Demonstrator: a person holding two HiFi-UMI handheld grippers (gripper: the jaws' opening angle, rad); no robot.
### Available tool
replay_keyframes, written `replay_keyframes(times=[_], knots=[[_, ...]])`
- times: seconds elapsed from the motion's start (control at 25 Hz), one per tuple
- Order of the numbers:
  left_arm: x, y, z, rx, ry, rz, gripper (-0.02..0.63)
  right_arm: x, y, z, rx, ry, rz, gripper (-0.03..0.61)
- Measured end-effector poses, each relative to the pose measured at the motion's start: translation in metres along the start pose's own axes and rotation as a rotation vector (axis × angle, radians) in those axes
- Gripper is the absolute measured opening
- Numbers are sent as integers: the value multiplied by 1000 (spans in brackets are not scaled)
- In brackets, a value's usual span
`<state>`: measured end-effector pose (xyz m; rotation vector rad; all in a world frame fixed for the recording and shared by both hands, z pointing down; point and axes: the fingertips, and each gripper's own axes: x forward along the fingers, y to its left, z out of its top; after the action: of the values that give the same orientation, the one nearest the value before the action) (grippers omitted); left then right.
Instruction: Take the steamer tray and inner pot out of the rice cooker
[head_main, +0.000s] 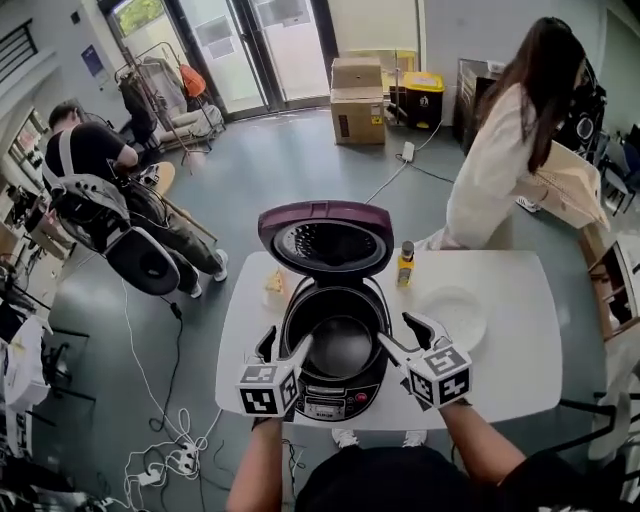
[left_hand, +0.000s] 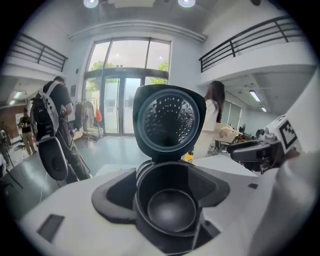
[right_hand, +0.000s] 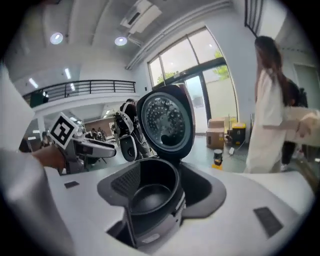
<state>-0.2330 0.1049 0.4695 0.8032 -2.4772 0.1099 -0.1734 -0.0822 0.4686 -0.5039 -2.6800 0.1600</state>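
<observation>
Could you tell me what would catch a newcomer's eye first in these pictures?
The open rice cooker at the white table's near edge, its purple lid raised and dark inner pot exposed. The left gripper and right gripper flank it, jaws apart and empty. A white plate lies to its right.

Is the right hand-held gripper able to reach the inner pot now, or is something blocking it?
Probably yes: the lid stands open, nothing covers the inner pot, and the right hand-held gripper, jaws apart, is beside its rim.
</observation>
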Motion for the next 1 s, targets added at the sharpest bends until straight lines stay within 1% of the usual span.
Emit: replay_keyframes(times=[0.12, 0.24, 0.32, 0.44, 0.52, 0.6, 0.68, 0.72, 0.84, 0.92, 1.0], knots=[[9, 23, -13, -77, 52, -92, 316, 13, 3, -11, 115, 42, 50, 238], [18, 40, -29, -212, 96, -195, 280, 22, 6, -22, 233, 86, 100, 238], [22, 49, -39, -307, 122, -249, 272, 26, 6, -29, 330, 111, 128, 238], [25, 56, -51, -475, 168, -353, 276, 30, -1, -39, 541, 128, 167, 238], [25, 57, -52, -591, 173, -439, 275, 31, -4, -42, 696, 126, 200, 236], [26, 58, -50, -699, 168, -516, 272, 30, -6, -47, 811, 128, 223, 236], [29, 56, -48, -793, 173, -581, 272, 29, -8, -52, 903, 133, 230, 236], [31, 56, -49, -830, 181, -603, 272, 29, -9, -54, 944, 131, 234, 236], [35, 56, -54, -903, 219, -625, 278, 32, -7, -57, 1033, 129, 255, 236], [34, 56, -57, -937, 253, -630, 287, 32, -4, -59, 1061, 137, 254, 236], [34, 54, -61, -949, 288, -638, 293, 32, -4, -59, 1075, 140, 249, 236]])
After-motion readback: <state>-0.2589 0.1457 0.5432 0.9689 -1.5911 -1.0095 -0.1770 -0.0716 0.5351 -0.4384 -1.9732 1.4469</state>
